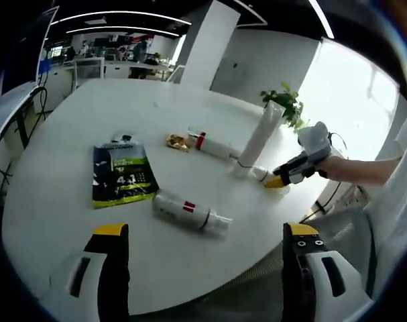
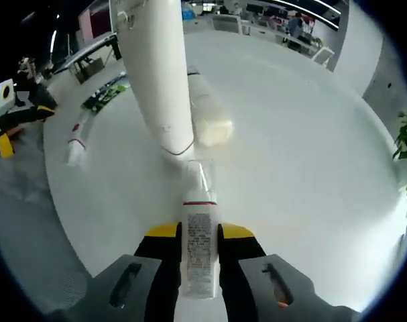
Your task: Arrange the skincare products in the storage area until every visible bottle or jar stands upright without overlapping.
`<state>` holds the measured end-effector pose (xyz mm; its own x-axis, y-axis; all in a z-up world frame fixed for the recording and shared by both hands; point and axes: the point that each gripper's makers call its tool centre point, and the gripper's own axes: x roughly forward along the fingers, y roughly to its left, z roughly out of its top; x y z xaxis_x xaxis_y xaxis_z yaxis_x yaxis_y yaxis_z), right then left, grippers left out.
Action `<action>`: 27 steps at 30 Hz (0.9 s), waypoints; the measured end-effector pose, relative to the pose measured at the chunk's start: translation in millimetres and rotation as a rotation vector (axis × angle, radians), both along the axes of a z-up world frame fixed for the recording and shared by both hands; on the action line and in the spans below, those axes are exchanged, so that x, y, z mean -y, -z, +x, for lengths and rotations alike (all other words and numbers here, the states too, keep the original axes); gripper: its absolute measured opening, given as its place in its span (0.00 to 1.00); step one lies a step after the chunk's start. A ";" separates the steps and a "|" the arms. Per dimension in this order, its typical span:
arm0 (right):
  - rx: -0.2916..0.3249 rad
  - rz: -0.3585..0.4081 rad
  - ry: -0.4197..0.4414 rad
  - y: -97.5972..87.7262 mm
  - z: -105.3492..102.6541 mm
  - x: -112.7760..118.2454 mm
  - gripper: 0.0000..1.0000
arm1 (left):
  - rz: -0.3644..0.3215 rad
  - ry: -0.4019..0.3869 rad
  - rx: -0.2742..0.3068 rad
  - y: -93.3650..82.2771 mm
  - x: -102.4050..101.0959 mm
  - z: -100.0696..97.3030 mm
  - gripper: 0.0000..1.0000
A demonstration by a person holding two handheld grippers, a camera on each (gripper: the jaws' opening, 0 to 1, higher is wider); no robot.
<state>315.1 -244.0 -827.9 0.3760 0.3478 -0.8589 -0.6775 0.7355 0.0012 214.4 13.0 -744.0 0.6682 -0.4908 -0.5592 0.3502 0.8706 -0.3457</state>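
In the left gripper view, the left gripper [image 1: 206,243] hung over the near edge of the round white table [image 1: 69,201], its two yellow-tipped jaws spread wide apart with nothing between them. Out on the table lay a dark sachet with green print [image 1: 123,176], flat on its back, and just in front of it a white bottle with a red band [image 1: 190,211] lay on its side. Further back, another white tube with a red collar [image 1: 213,145] was also lying down, a small crumpled yellow wrapper [image 1: 178,141] just beside its end. To the right stood the tall white tube [image 1: 259,139], upright but leaning a touch, and at its foot the right gripper [image 1: 278,180] came in from the right, held by a person's hand [image 1: 337,164], with a small bottle at its tip (too small there to read the grip). A potted green plant [image 1: 287,104] sat behind the tube. Over to the right gripper view: the right gripper [image 2: 200,233] was clenched on a small clear bottle with a printed label [image 2: 199,255], the bottle lying along the jaws, its far end touching the base of the tall white tube [image 2: 156,74]. Behind that tube lay a white bottle [image 2: 206,114] on its side, and well to the left the banded bottle [image 2: 77,137] and the sachet [image 2: 106,92] lay flat.
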 end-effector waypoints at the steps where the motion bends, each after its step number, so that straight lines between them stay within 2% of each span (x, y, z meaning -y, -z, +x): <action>1: -0.001 0.002 -0.001 0.0 0.0 0.1 0.20 | -0.010 0.002 0.002 -1.2 1.8 0.0 0.89; 10: 0.005 -0.029 -0.026 -0.2 0.6 -0.9 0.20 | -0.015 0.019 0.018 -9.8 3.7 -0.9 0.91; 18: 0.005 0.012 0.018 -0.6 -0.5 1.7 0.20 | -0.003 0.025 0.034 -18.1 3.7 -0.5 0.91; 22: -0.008 0.032 0.017 -1.2 -7.8 3.5 0.20 | -0.009 0.024 0.046 -22.7 3.6 0.0 0.91; 27: -0.002 0.068 0.021 -9.2 -11.0 0.9 0.20 | -0.014 0.028 0.052 -24.5 6.9 2.0 0.91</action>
<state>304.1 -244.8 -818.7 0.3820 0.3974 -0.8344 -0.6619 0.7477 0.0531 216.4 6.1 -719.5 0.6819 -0.5177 -0.5168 0.3924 0.8551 -0.3389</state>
